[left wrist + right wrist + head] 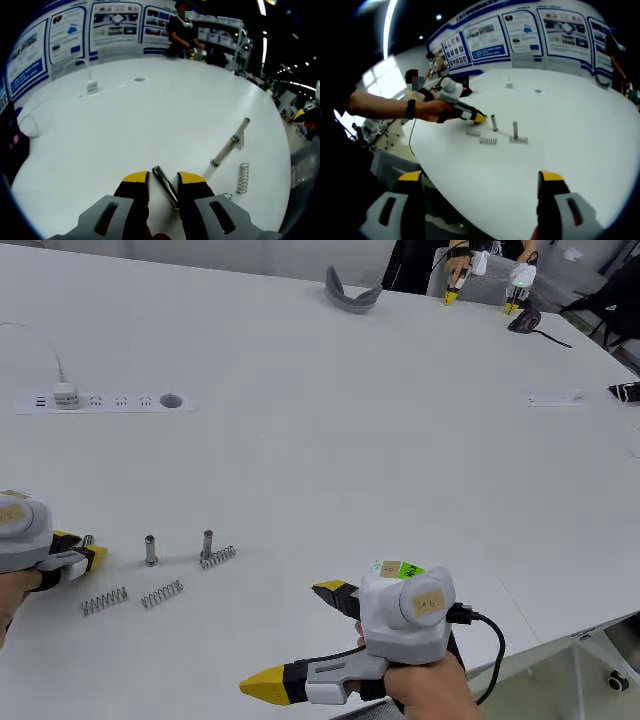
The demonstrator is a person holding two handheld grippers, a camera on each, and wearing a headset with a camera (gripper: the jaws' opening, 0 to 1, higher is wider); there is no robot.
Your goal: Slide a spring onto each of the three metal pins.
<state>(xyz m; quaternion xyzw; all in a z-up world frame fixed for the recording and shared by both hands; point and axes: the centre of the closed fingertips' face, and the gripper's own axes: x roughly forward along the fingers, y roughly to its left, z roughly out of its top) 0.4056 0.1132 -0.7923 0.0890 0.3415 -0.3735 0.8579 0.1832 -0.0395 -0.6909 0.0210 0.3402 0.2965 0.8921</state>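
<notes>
My left gripper (163, 177) clamps one pin (167, 191) at the table's (350, 440) 8 o'clock, two pins (151, 549) upright at its 3 o'clock, three springs (162, 593) lying loose; my right gripper (296, 637), wide open and empty at 6 o'clock, should next fetch a spring, I judge.

Three metal pins (151, 550) (207, 543) (165, 184), three springs (104, 600) (162, 593) (218, 557), two yellow-tipped grippers (85, 555) (296, 637) and one white power strip (105, 401) share the white worktop (350, 440).
</notes>
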